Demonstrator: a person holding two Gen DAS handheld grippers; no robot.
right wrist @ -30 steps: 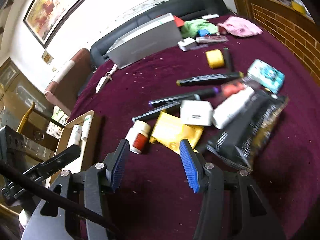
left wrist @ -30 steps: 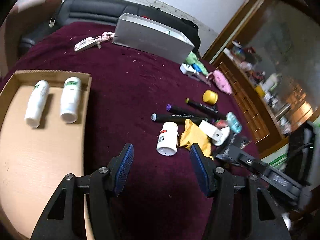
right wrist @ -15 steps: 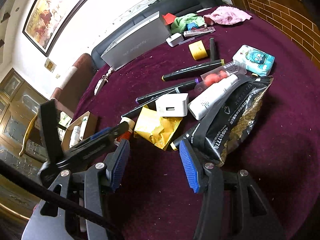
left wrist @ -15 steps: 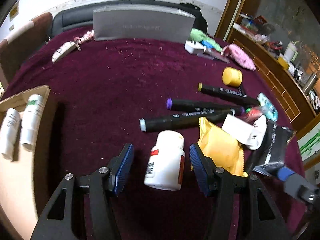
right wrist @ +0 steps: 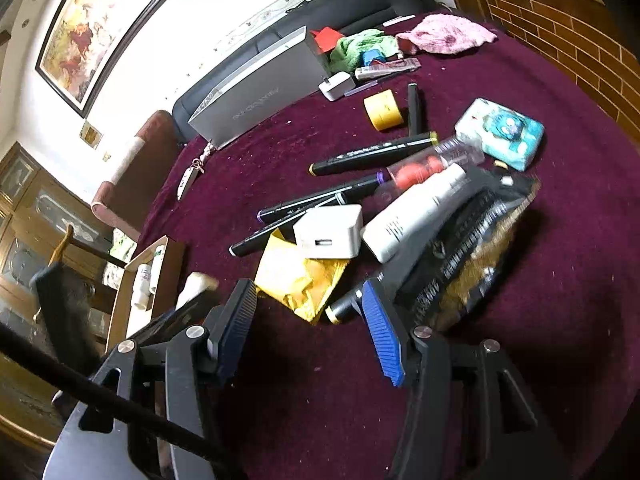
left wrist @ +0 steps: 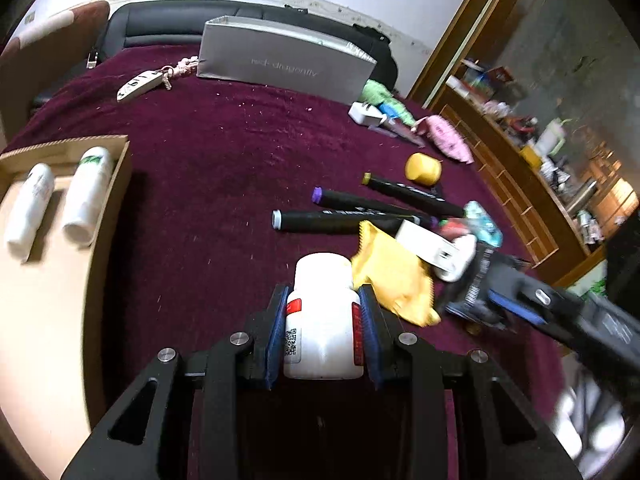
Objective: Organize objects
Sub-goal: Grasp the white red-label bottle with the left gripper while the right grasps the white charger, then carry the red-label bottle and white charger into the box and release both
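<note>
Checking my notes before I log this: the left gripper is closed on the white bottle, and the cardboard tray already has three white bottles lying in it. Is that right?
Not quite. The cardboard tray holds two white bottles, not three; the left wrist view shows them lying side by side. The rest stands: the left gripper has just been closing and its pads press on the white bottle.

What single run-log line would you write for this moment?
left gripper: jaws just closed on white pill bottle | right gripper: open, over maroon cloth | cardboard tray: two white bottles
</note>
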